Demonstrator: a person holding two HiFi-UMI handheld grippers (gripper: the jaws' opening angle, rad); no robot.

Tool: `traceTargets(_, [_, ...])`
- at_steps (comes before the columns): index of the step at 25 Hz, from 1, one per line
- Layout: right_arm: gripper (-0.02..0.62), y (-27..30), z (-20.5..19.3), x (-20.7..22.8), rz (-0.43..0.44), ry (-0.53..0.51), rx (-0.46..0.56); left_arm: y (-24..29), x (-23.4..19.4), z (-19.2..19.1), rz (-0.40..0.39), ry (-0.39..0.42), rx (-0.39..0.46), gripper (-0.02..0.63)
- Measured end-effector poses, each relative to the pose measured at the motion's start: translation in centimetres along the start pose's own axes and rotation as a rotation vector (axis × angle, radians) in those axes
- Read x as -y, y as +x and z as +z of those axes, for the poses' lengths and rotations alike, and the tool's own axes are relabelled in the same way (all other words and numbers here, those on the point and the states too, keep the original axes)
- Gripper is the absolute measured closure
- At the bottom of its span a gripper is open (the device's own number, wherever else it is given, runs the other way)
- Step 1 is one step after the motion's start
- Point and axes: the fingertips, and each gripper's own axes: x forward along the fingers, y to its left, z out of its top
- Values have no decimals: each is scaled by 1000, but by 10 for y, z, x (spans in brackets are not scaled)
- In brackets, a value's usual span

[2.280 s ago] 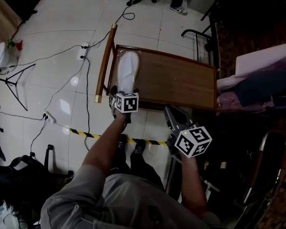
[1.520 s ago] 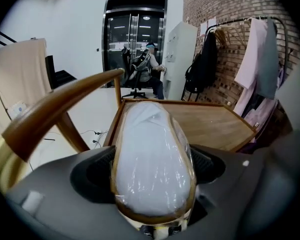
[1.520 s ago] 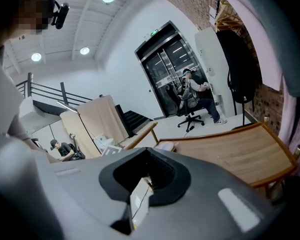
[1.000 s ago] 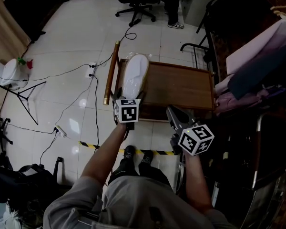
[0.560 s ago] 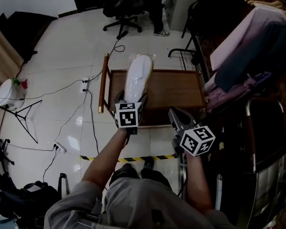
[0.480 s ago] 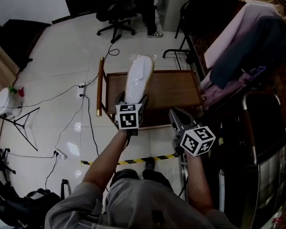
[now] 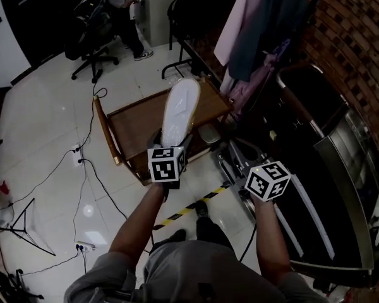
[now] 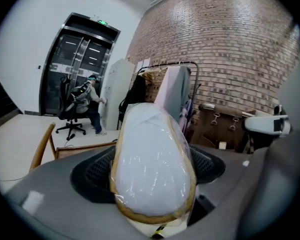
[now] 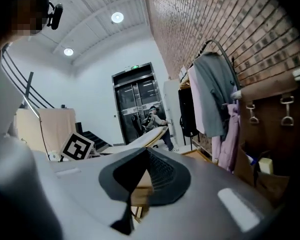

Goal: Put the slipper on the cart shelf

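Note:
A white slipper (image 7: pixel 179 109) with a tan sole edge, wrapped in clear plastic, is held by its heel in my left gripper (image 7: pixel 172 139), toe pointing away and raised above the wooden cart (image 7: pixel 136 122). In the left gripper view the slipper (image 8: pixel 152 169) fills the space between the jaws, which close on its sides, and the cart's top (image 8: pixel 82 148) lies beyond and below. My right gripper (image 7: pixel 229 161) hovers to the right of the cart, jaws together and holding nothing. In the right gripper view its jaws (image 9: pixel 139 186) meet, and the slipper (image 9: pixel 147 134) shows far off.
The cart's pole handle (image 7: pixel 105 131) runs along its left side. A clothes rack with hanging garments (image 7: pixel 259 33) stands behind the cart by a brick wall. A dark metal unit (image 7: pixel 328 188) fills the right. Cables (image 7: pixel 82 169) and striped tape (image 7: pixel 189 208) cross the floor; a person sits on an office chair (image 7: pixel 107 17).
The slipper, first lying on the cart's top, has come up off it in my left gripper. The view has swung to the right. The right gripper has kept its place beside the cart.

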Motion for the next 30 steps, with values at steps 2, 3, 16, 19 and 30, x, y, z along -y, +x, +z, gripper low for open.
traceTargets(2, [595, -23, -6, -6, -54, 5, 10, -10, 21, -7, -68, 21, -11, 170])
traceTargets(3, [595, -35, -8, -8, -83, 10, 16, -15, 33, -11, -101, 36, -17, 170])
traceTargets(16, [595, -217, -33, 9, -427, 92, 112, -64, 207, -82, -454, 178, -134, 170])
traceTargets(19, [595, -262, -48, 18, -488, 124, 137, -75, 250, -104, -517, 207, -166, 170])
traceTargets(30, [595, -422, -70, 40, -627, 180, 224, -124, 408, -173, -698, 307, -235, 170])
